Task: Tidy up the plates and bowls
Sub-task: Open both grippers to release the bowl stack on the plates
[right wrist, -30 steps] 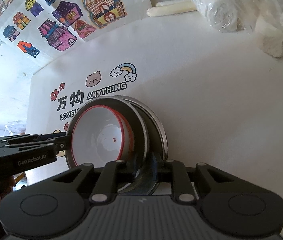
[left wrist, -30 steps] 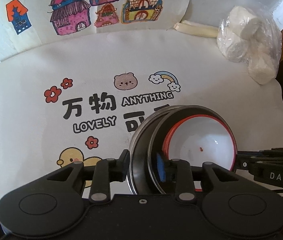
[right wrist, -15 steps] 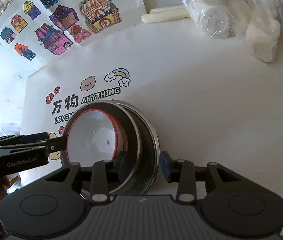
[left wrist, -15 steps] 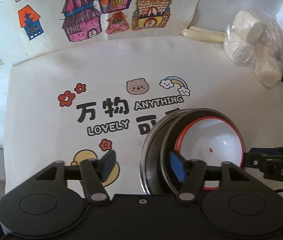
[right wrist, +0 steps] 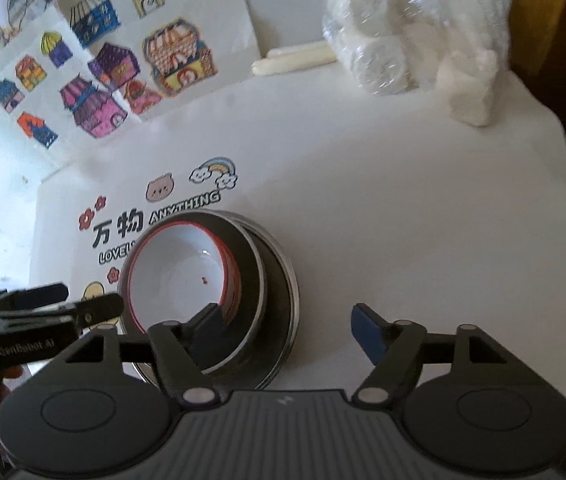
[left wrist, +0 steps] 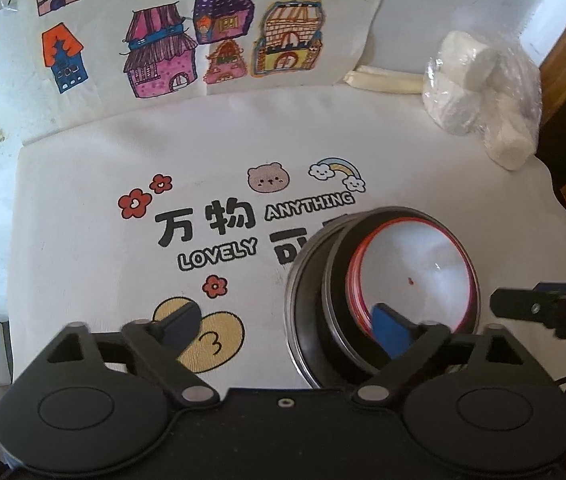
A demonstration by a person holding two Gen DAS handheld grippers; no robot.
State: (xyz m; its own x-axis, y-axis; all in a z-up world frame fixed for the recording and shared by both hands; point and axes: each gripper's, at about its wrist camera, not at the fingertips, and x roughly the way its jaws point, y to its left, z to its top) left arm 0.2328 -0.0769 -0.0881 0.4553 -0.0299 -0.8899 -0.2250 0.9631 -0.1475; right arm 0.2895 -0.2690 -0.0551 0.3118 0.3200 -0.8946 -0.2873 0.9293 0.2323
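Bowls nested in a stack: white bowl with red rim (left wrist: 423,264) innermost, inside a dark metal bowl (left wrist: 333,280), inside a wider steel bowl (left wrist: 297,308), all upright on the white printed cloth (left wrist: 83,240). In the left wrist view, stack at about four o'clock from the cloth's lettering, covering the end of the lower line of characters.

Nearest, left gripper (left wrist: 287,328): jaws opening, spread wide. Left finger (left wrist: 181,322) over the yellow duck print (left wrist: 219,340), apart from the stack; right blue pad (left wrist: 389,334) over the white bowl's near rim, pressing on nothing. Nothing gripped.

Right gripper (right wrist: 289,330): jaws opening too. Dark left finger (right wrist: 203,330) over the stack's near rim at seven o'clock, blue right pad (right wrist: 369,332) over bare cloth at four o'clock of the stack. Steel rim between the fingers, no pad pressing on it. Left gripper's tip at nine o'clock of the stack in this view.

Farther, at twelve o'clock: bear, rainbow and flower prints (left wrist: 267,178). Beyond, coloured house drawings (left wrist: 187,52) on the wall. At two o'clock, plastic bag of white rolls (left wrist: 483,92), a pale stick-like thing (left wrist: 383,80) just beside it.
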